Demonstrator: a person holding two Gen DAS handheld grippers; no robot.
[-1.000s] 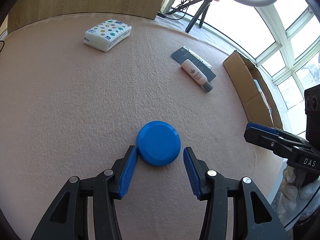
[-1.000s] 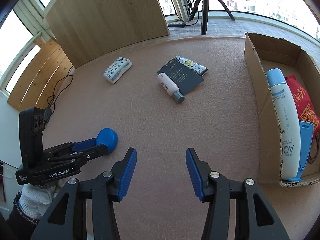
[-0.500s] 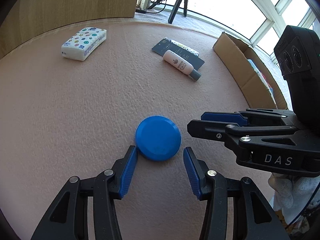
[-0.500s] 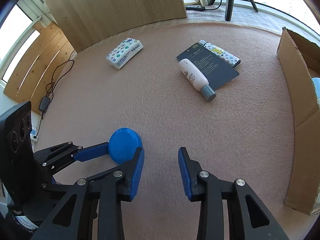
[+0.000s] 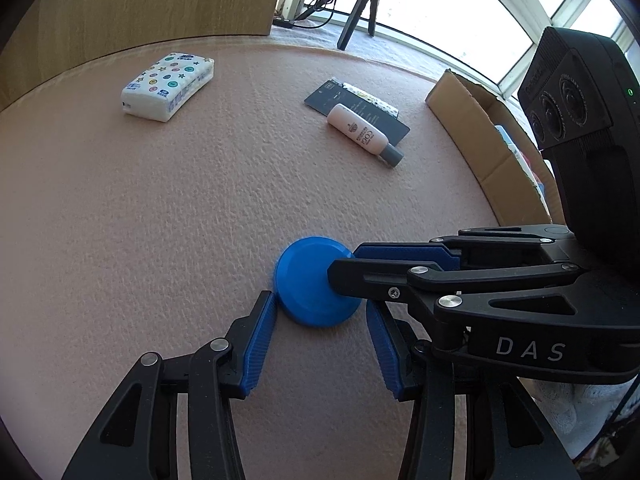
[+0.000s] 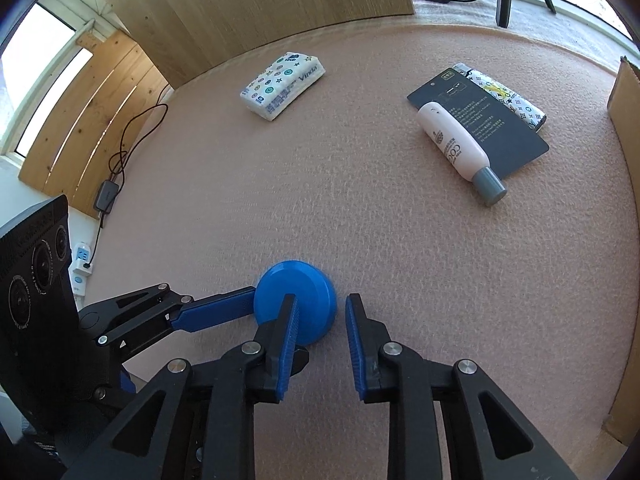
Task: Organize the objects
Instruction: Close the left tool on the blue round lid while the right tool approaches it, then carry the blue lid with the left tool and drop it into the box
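I see the blue disc (image 5: 316, 282) lying flat on the pink table (image 5: 140, 220), near me. My left hand-held gripper (image 5: 320, 344) stands at a middling width, one pad either side of the disc's near edge, not pressing it. My right hand-held gripper (image 6: 320, 336) has just been narrowing; its left finger (image 6: 286, 340) is over the disc, the other just right of it, and I cannot tell whether either pad touches. Farther off lie a tissue pack (image 6: 282, 84) and a white bottle (image 6: 456, 148).
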